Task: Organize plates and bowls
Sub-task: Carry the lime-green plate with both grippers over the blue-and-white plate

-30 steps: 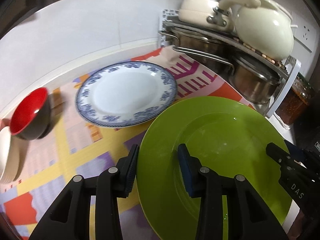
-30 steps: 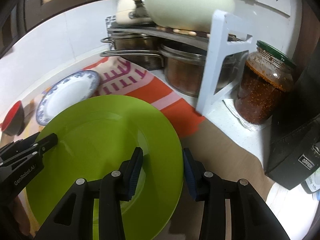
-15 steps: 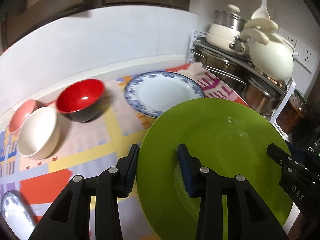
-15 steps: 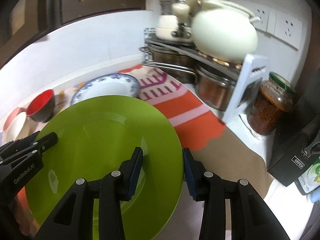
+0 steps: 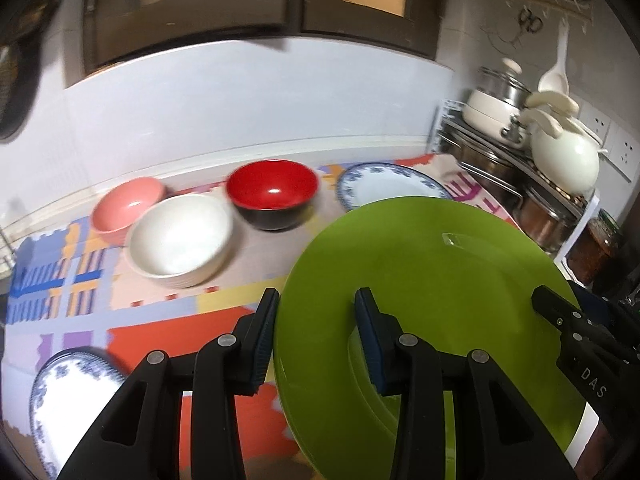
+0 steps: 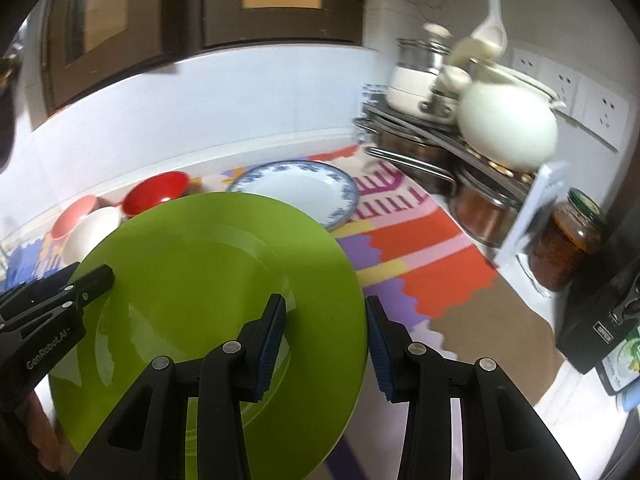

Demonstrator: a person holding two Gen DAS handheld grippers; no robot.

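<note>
Two grippers carry one green plate above the patterned mat. The left gripper straddles the plate's left rim, its jaws partly closed, one pad above and one below the rim, grasping it. The right gripper clamps the right rim likewise. Behind lie a blue-rimmed plate, a red bowl, a white bowl and a pink bowl.

Home kitchen: tiled backsplash, dark wall cabinets, corner pot rack with steel pots and a cream kettle, wall sockets, chili-paste jar, patterned mat on the countertop.
</note>
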